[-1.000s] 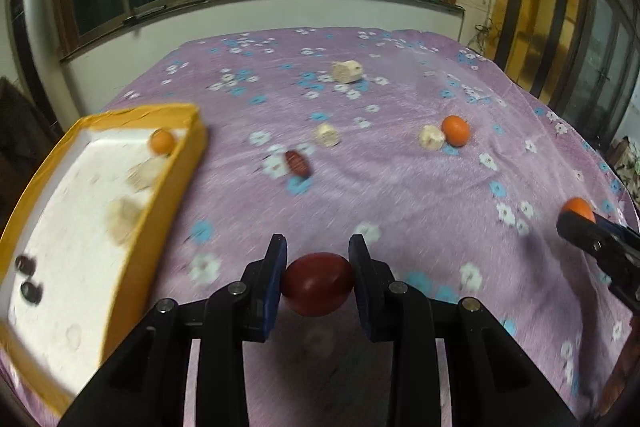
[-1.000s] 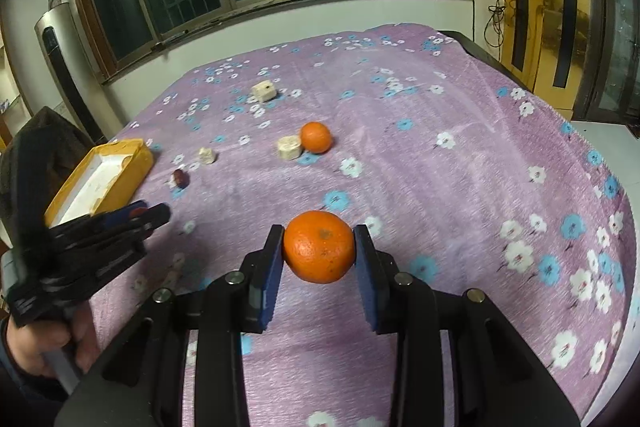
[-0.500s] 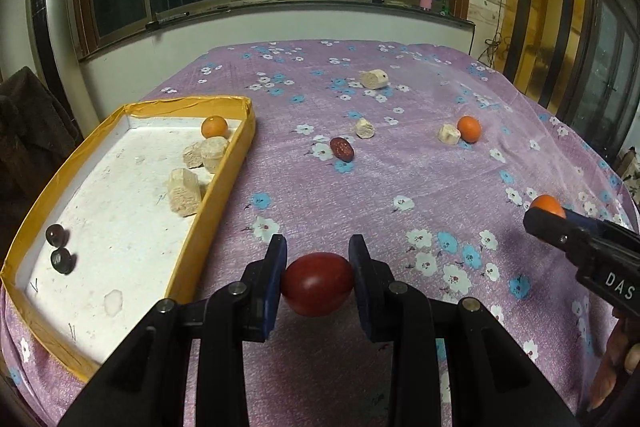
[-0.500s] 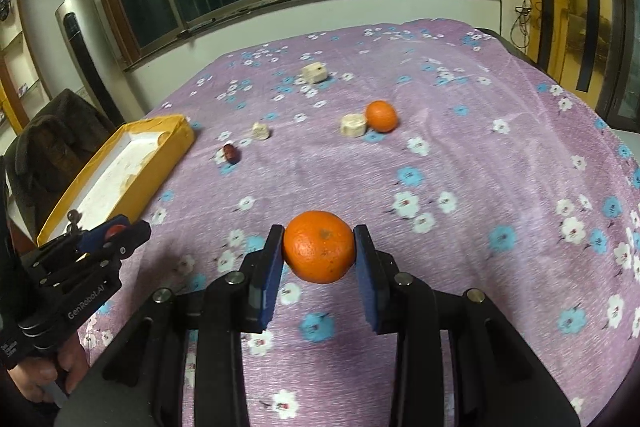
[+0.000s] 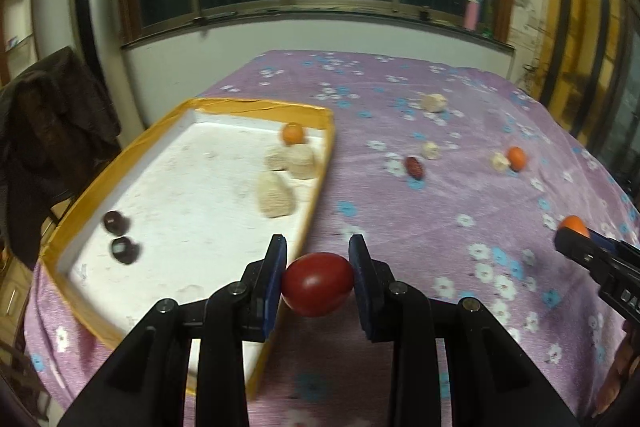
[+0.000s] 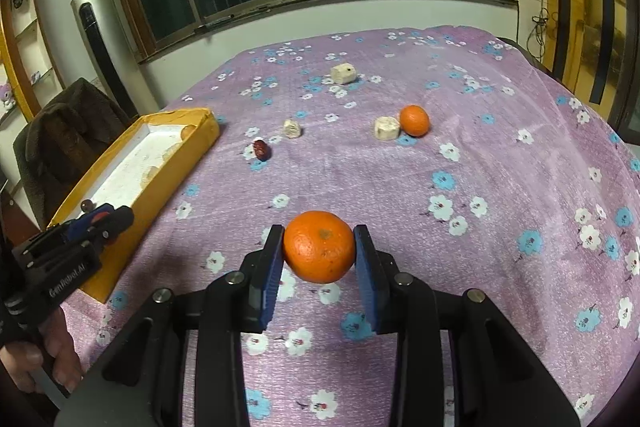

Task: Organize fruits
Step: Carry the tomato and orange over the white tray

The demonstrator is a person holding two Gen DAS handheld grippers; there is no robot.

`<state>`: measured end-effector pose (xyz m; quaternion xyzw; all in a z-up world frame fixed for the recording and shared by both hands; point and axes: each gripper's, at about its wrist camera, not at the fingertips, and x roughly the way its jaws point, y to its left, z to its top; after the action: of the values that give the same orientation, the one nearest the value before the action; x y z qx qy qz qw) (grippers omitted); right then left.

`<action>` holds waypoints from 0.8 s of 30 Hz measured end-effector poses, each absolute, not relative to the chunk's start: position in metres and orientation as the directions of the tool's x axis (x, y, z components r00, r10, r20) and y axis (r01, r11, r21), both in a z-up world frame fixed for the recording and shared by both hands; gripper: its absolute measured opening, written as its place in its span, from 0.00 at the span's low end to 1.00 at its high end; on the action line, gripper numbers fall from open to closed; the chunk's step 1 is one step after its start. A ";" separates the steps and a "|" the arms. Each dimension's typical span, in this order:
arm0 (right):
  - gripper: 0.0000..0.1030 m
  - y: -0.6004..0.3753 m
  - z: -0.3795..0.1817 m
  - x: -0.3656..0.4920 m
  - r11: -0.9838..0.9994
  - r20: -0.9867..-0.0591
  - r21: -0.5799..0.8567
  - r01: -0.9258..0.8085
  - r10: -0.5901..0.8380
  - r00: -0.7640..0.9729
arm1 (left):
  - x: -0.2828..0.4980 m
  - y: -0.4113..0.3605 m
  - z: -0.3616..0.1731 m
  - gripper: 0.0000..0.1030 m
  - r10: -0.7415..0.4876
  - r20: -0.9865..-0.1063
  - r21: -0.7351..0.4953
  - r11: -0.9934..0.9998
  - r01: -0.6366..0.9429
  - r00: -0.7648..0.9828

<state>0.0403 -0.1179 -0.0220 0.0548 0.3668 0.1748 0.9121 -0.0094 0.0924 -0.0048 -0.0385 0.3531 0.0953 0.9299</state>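
we've got the left gripper clamped on a dark red tomato, both blue pads pressed on its sides, held over the near right edge of the yellow tray. the tray sits at the left of the bench, which wears a purple floral cloth.

our right gripper is closed on an orange, pads touching both sides, held off the cloth over the near middle of the bench. in the left wrist view that same gripper pokes in from the right edge w/ the orange just showing at its tip.

inside the tray: a small orange at the far right corner, three pale beige chunks just nearer than it along the right wall, and two dark round fruits near the left wall, close together. pic is a bit blurred there, so we can't tell what kind.

loose on the cloth, approx mid bench: a red date right of the tray, a small pale chunk just beyond it, another pale chunk touching or nearly touching a second orange further right, and a bigger pale chunk at the far side.

in the right wrist view a hand at the near left grips the left gripper's handle.
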 end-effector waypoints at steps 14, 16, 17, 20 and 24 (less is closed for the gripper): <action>0.35 -0.053 0.000 0.037 0.883 -0.619 0.199 -0.424 0.449 0.644 | -0.009 0.161 -0.002 0.30 0.274 -0.691 0.014 0.930 -0.366 0.669; 0.35 -0.043 0.003 0.037 0.876 -0.617 0.193 -0.441 0.458 0.640 | -0.011 0.170 -0.003 0.30 0.281 -0.693 0.009 0.924 -0.381 0.664; 0.35 -0.040 0.004 0.037 0.874 -0.617 0.191 -0.446 0.461 0.638 | -0.011 0.175 -0.003 0.30 0.284 -0.694 0.007 0.922 -0.388 0.662; 0.35 -0.028 0.007 0.038 0.868 -0.615 0.184 -0.462 0.468 0.634 | -0.014 0.183 -0.003 0.30 0.292 -0.694 0.003 0.915 -0.402 0.658; 0.35 -0.015 0.010 0.039 0.860 -0.615 0.177 -0.478 0.476 0.628 | -0.016 0.195 -0.004 0.30 0.306 -0.696 0.003 0.906 -0.424 0.649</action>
<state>0.0386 -0.0149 0.0097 -0.0016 0.3406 0.2644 0.9023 -0.0164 0.1952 -0.0040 -0.0803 0.3670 0.2017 0.9045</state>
